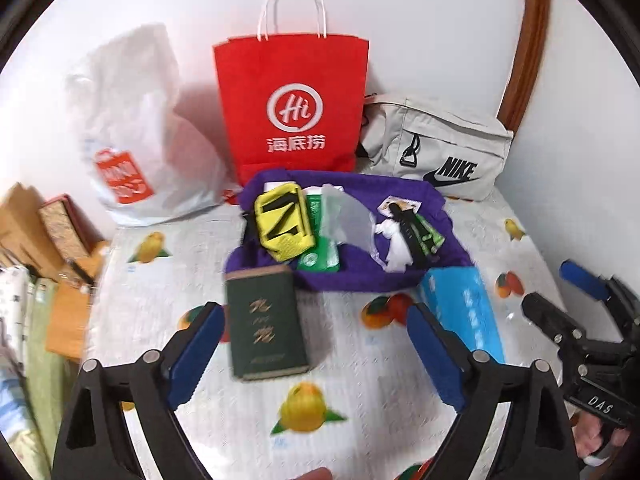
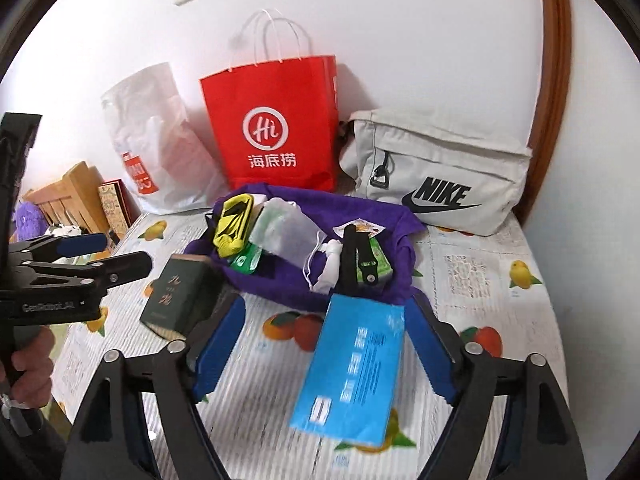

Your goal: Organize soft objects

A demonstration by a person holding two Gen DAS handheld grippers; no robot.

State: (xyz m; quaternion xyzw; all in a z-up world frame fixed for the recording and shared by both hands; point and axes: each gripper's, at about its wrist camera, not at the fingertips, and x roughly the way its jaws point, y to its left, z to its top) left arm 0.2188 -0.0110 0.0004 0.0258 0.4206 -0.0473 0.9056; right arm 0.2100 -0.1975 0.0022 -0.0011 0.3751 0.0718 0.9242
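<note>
Two boxes lie on the fruit-printed bed sheet (image 1: 352, 364) just near of a shallow purple fabric basket (image 1: 404, 276): a dark green rectangular box with gold lettering (image 1: 264, 324) to the left and a bright blue flat packet (image 2: 352, 368) to the right. The left gripper (image 1: 316, 356) stands wide with the green box seen between its blue pads, not pressed by them; the right gripper (image 2: 324, 356) is likewise wide, the blue packet lying between its jaws but not clamped.

Inside the basket sit a yellow-and-black folded pouch (image 1: 282, 220), a green-and-white soft packet (image 1: 320, 236), a clear plastic bag (image 1: 348, 220) and a white drawstring piece beside a black strap (image 2: 352, 256). Far behind stand a red paper carrier bag with white handles (image 1: 292, 108), a white plastic shopping bag (image 1: 136, 132) to the left and a pale grey Nike waist bag (image 2: 436, 172) to the right.

By my reading, the small soft items are already gathered in the basket; the two boxes appear sorted out beside it, and the larger bags look untouched.
</note>
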